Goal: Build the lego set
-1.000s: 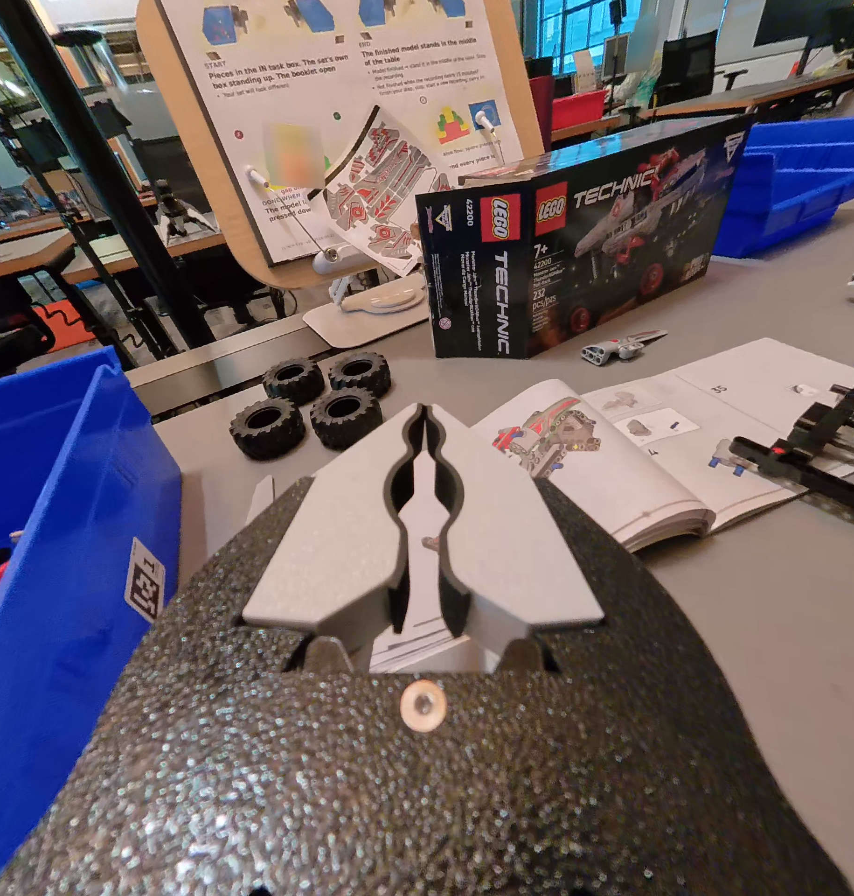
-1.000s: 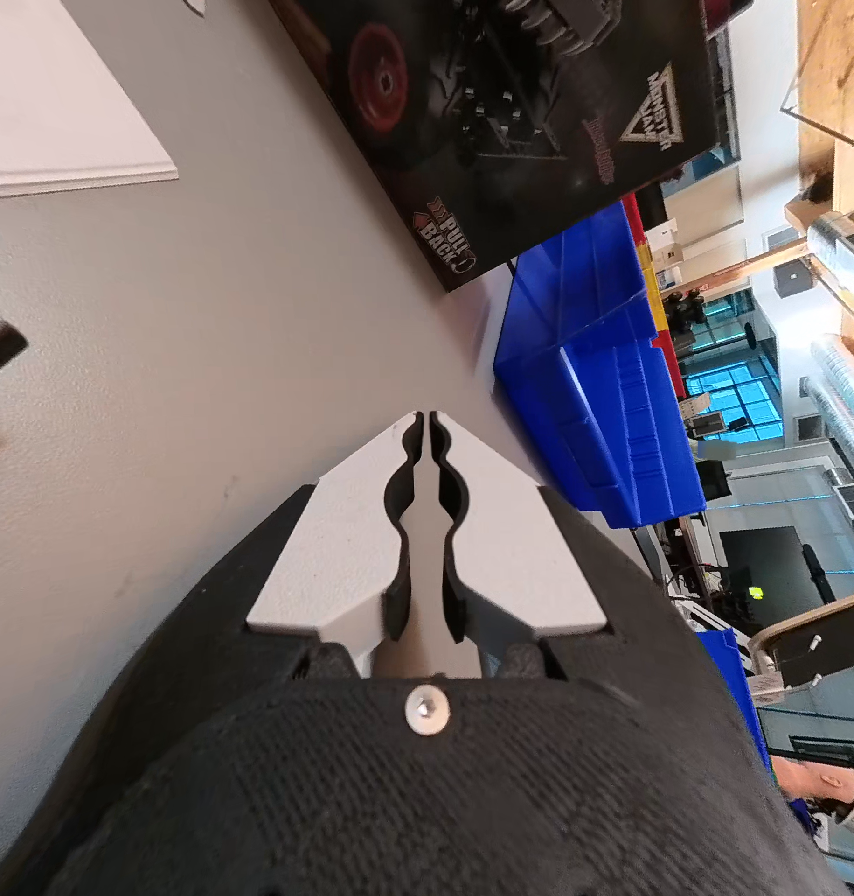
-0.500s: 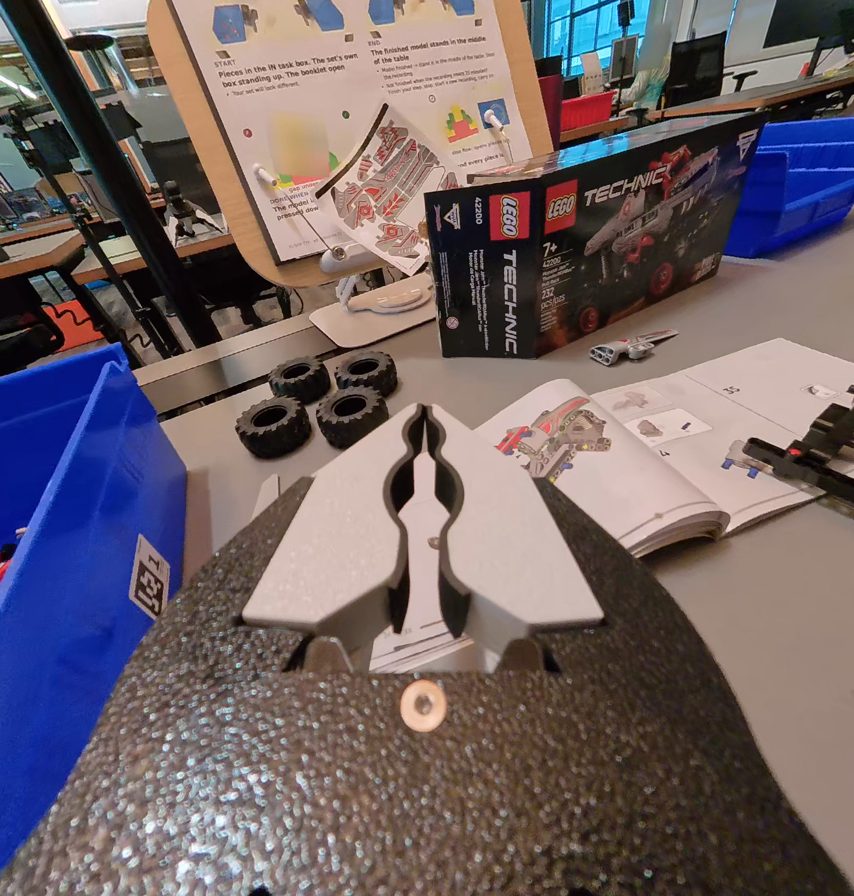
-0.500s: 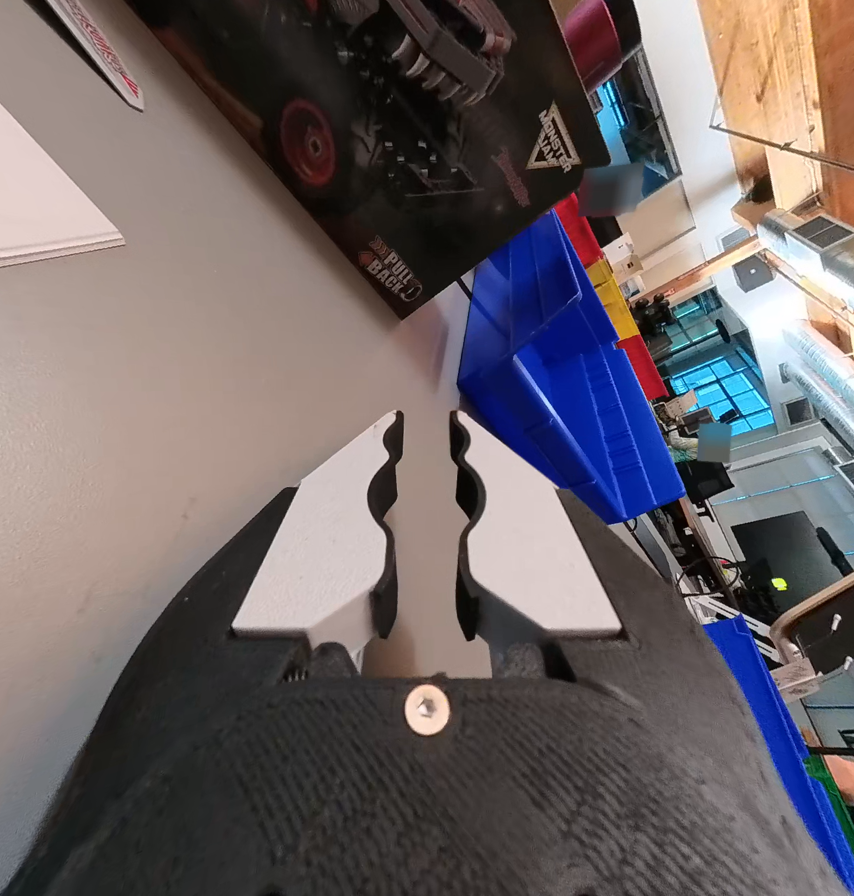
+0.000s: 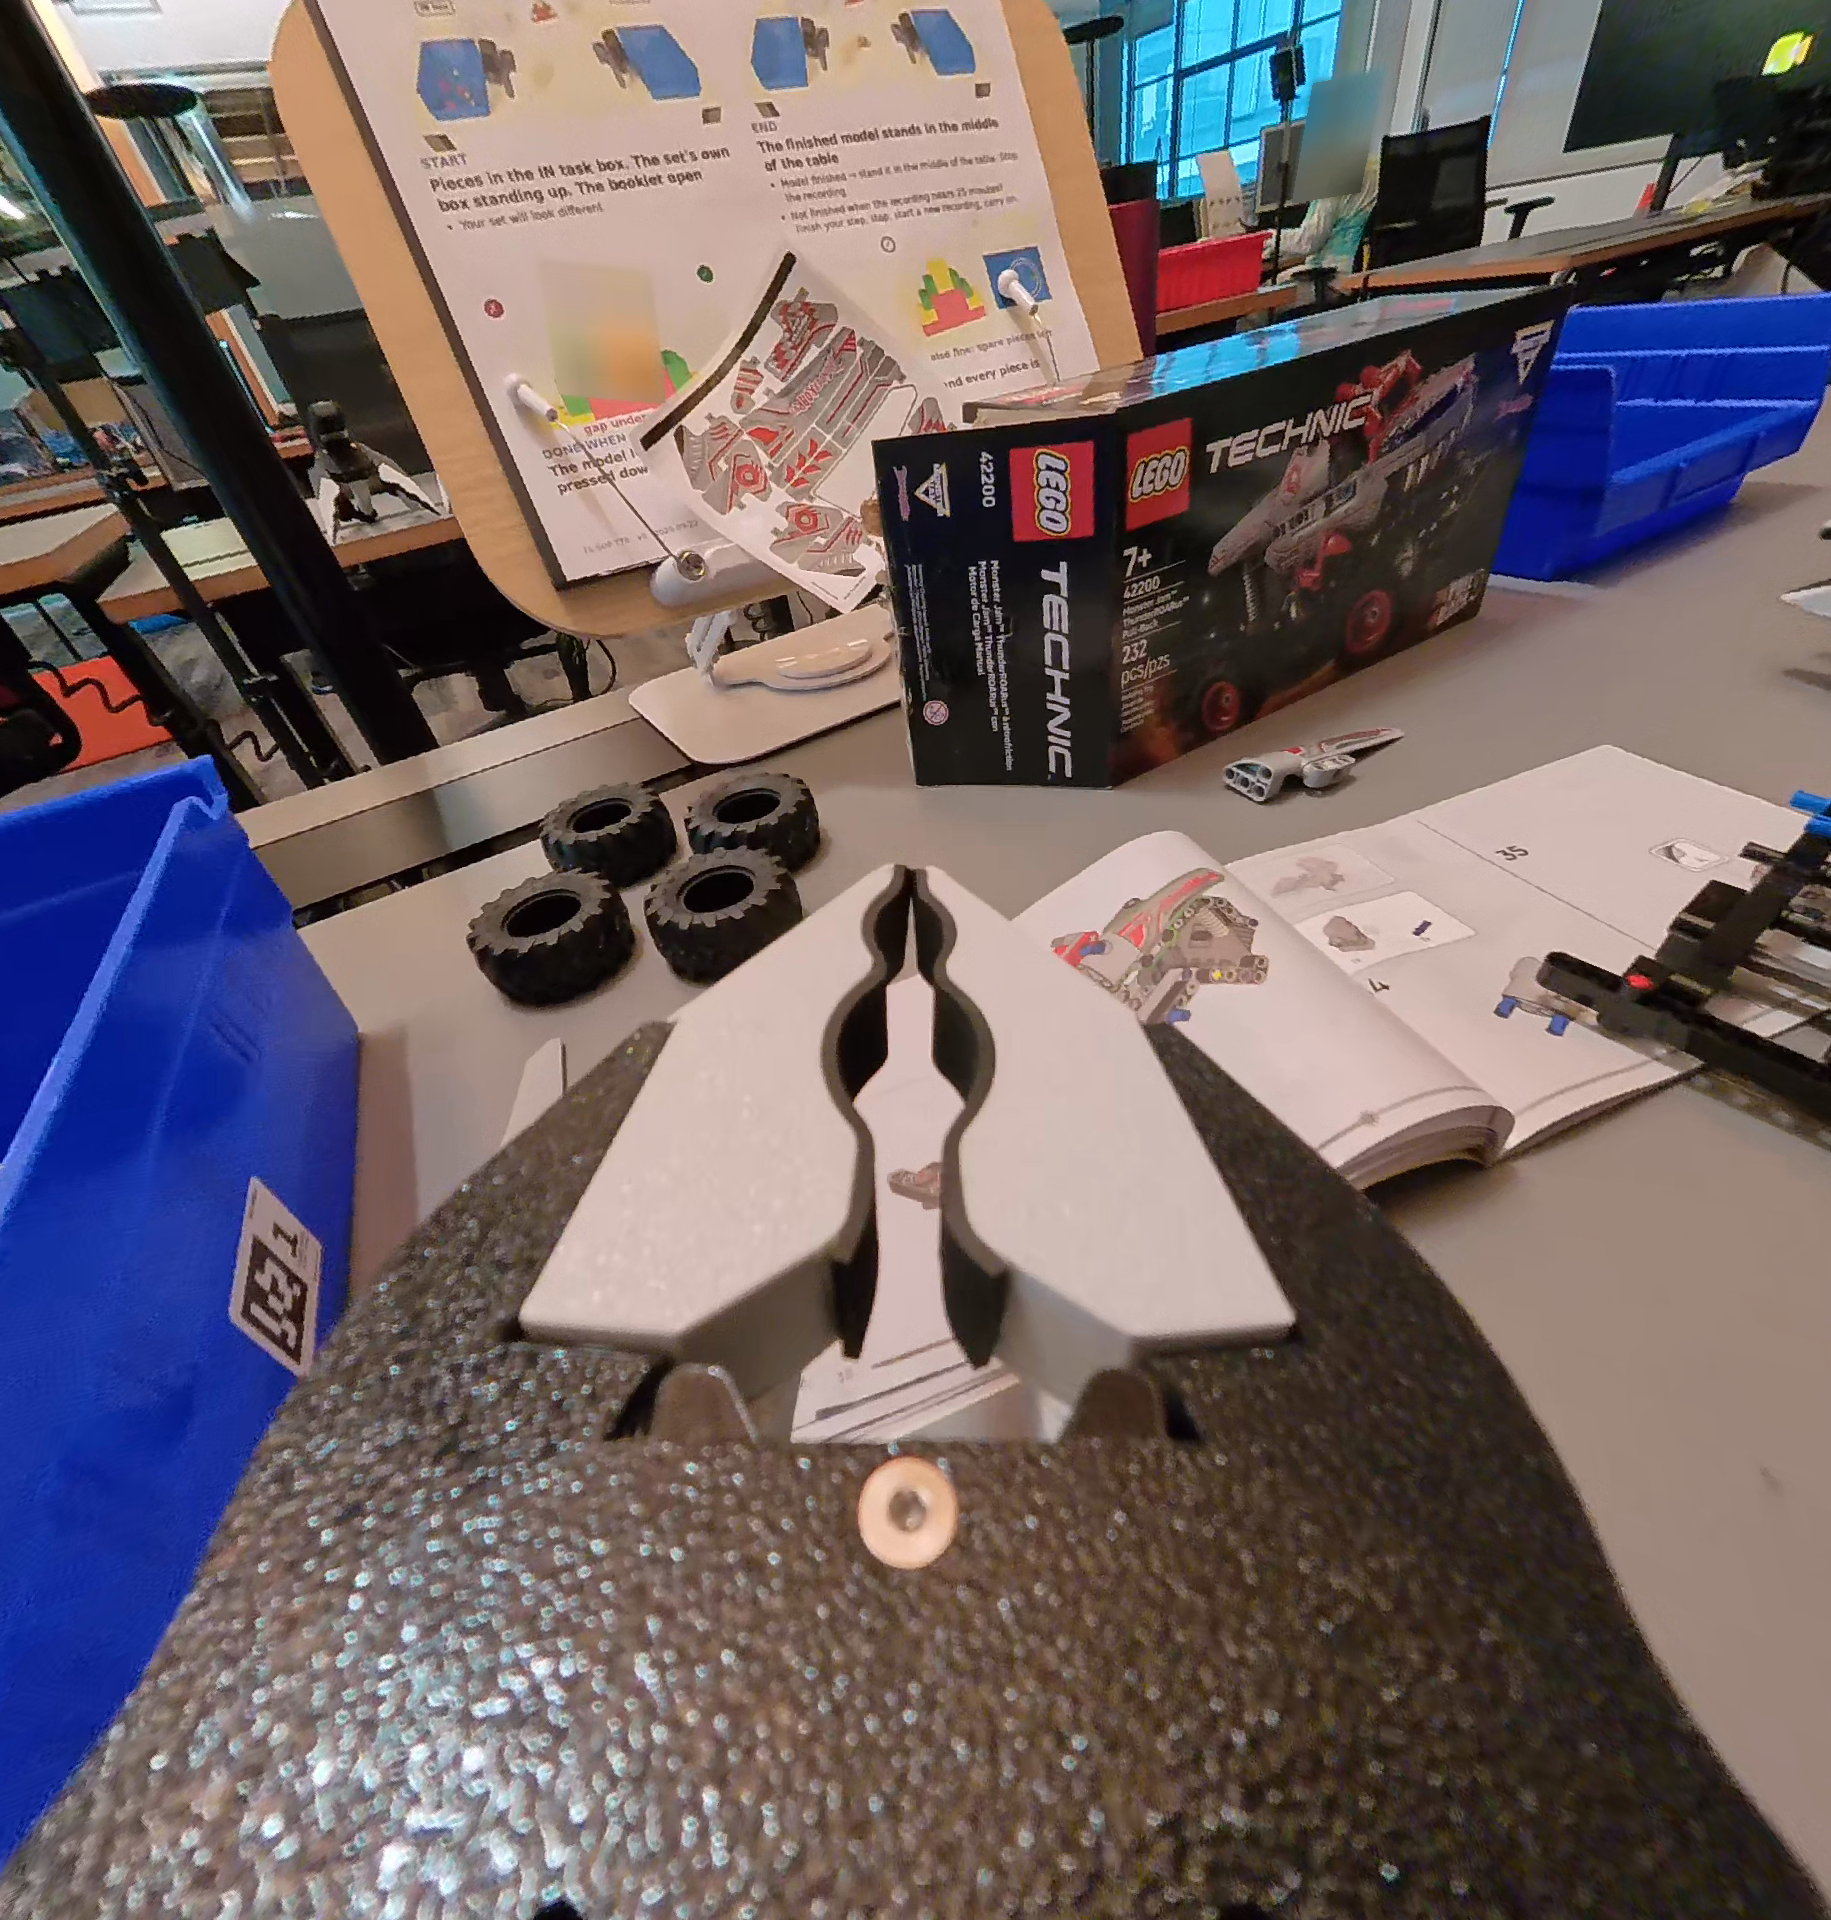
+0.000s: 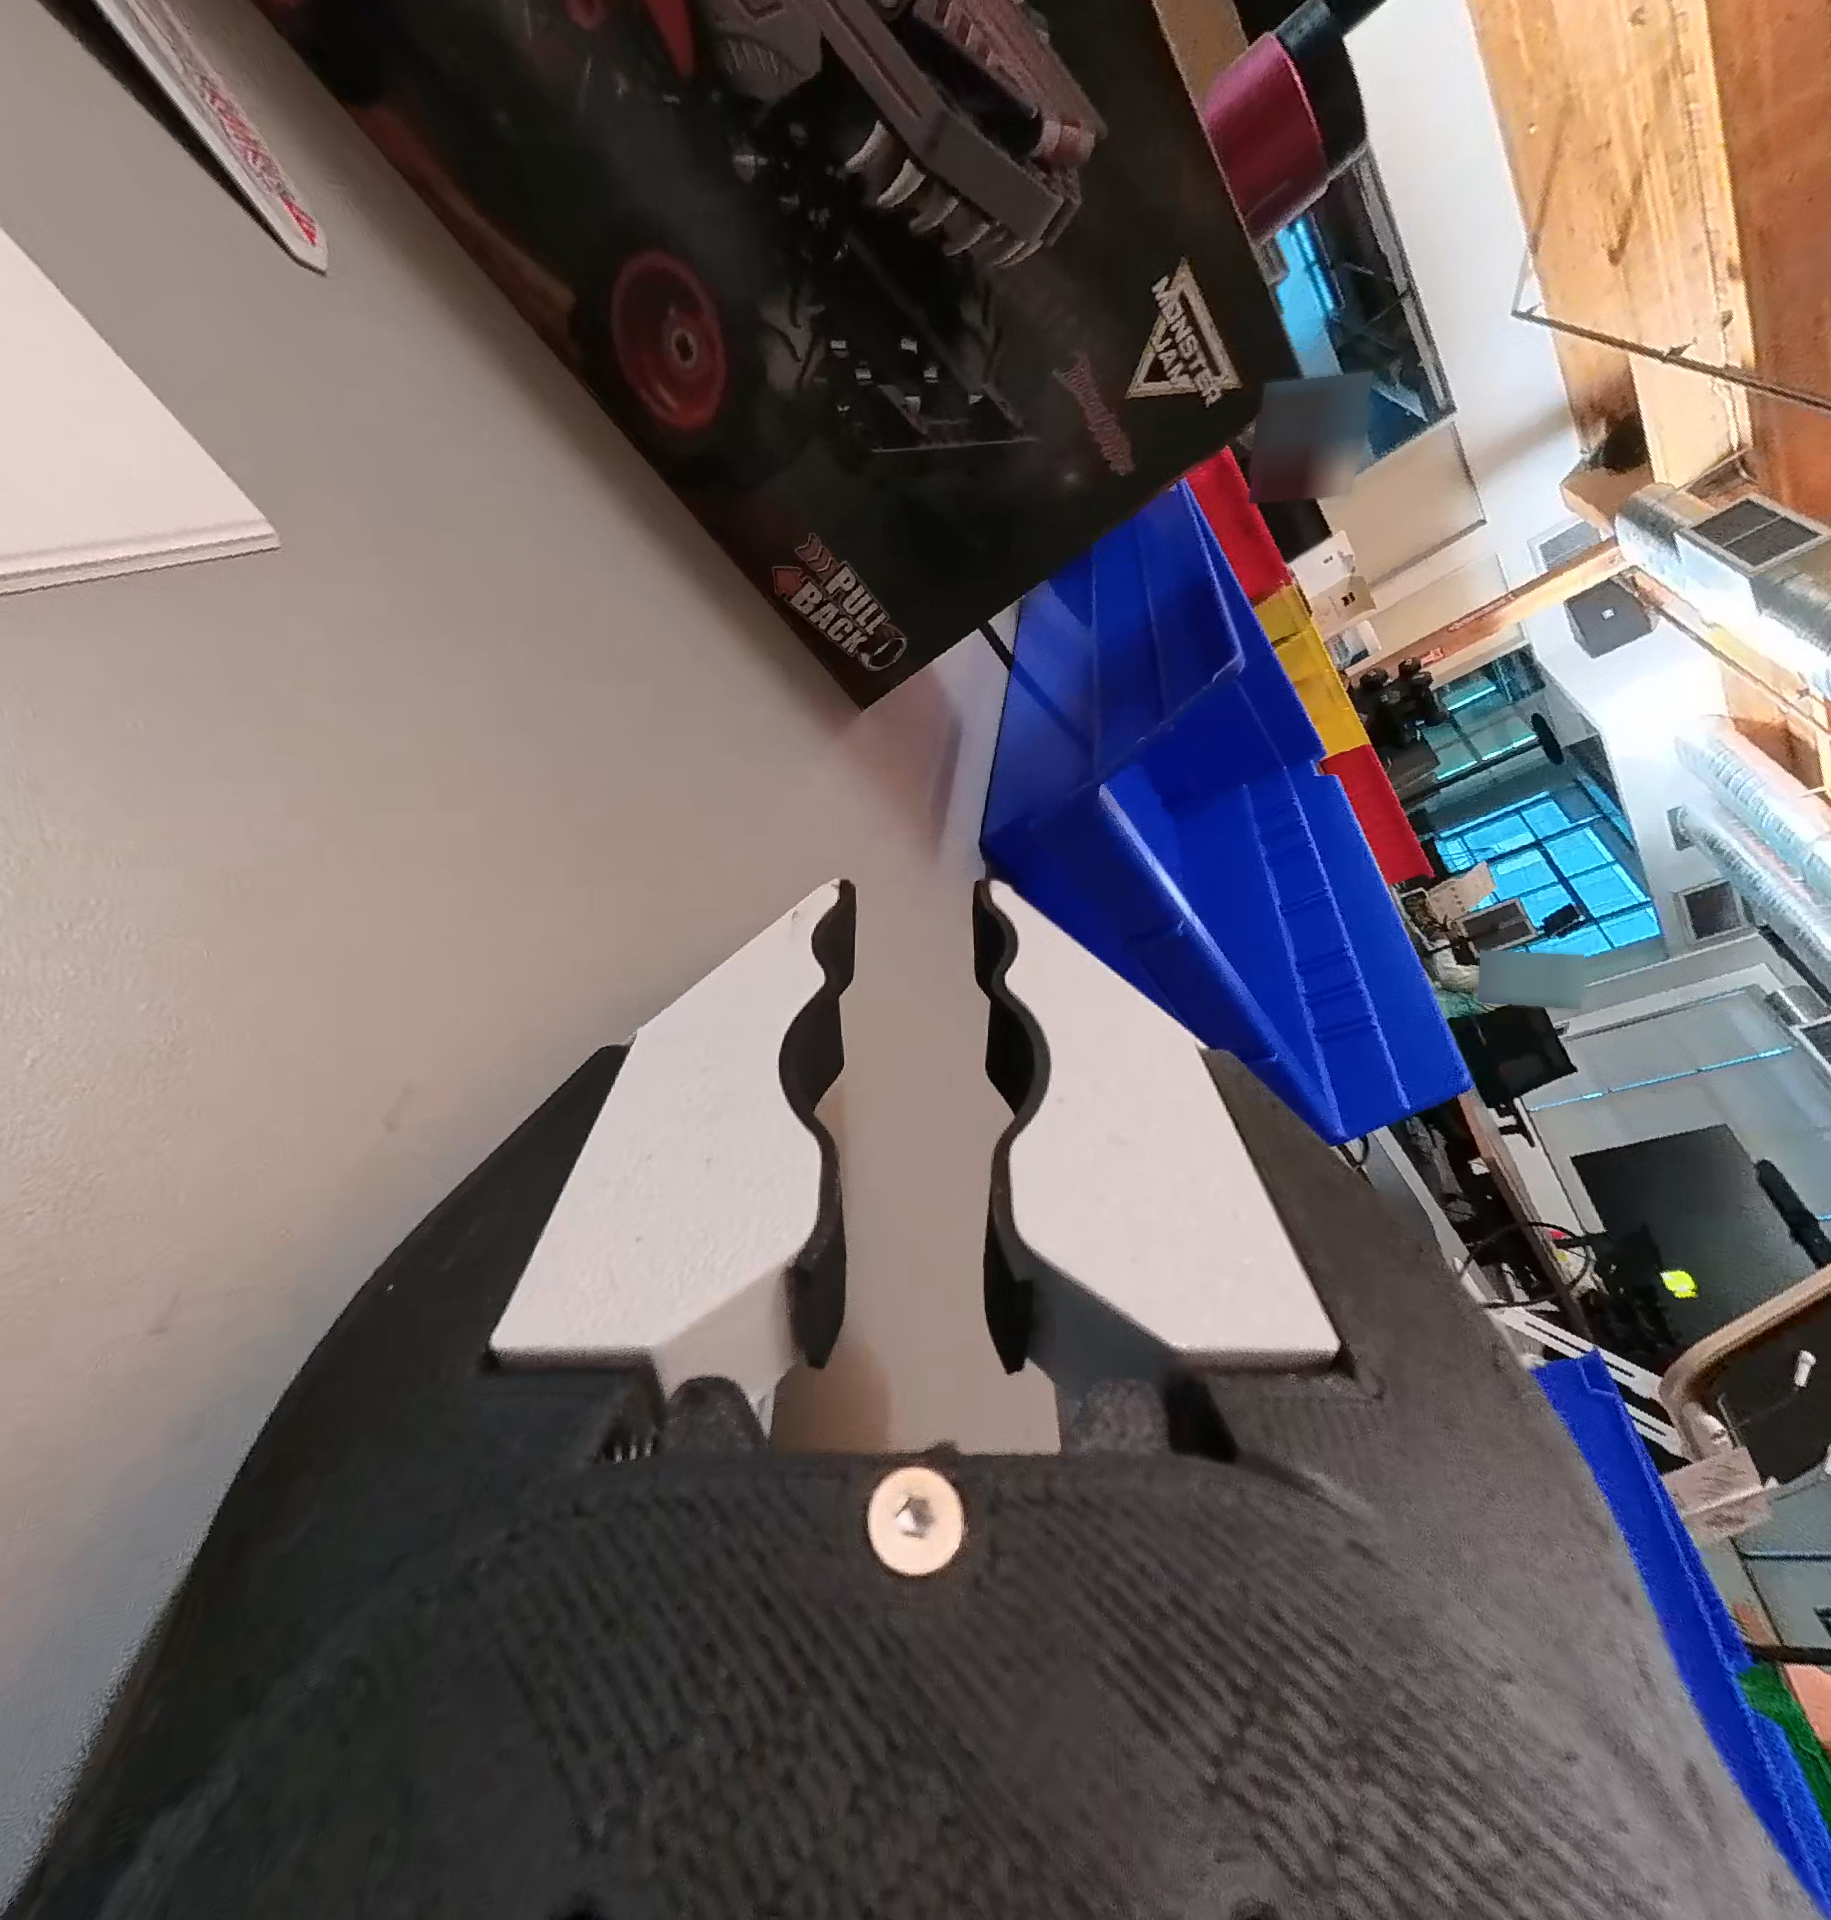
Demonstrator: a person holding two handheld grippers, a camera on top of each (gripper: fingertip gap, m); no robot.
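Note:
My left gripper point(image 5: 911, 883) is shut and empty, held above the open instruction booklet point(image 5: 1410, 997). Several black tyres point(image 5: 641, 894) lie just beyond it to the left. A black partly built frame point(image 5: 1763, 977) rests on the booklet's right page. A small grey and red piece point(image 5: 1306, 764) lies in front of the set's box point(image 5: 1202, 551). My right gripper point(image 6: 913, 896) is open and empty, rolled on its side over bare grey table point(image 6: 371, 831), pointing toward the box point(image 6: 786, 260) and a blue bin point(image 6: 1202, 852).
A blue bin point(image 5: 111, 1195) with loose pieces stands at the left. Another blue bin point(image 5: 1659, 416) stands at the far right behind the box. A wooden board with an instruction sheet and a sticker sheet point(image 5: 703, 312) stands behind the tyres. The left gripper's tips are roughly 45 cm from the right gripper's.
My right gripper has opened from shut and turned a little toward the box. My left gripper has drawn back slightly and stays shut.

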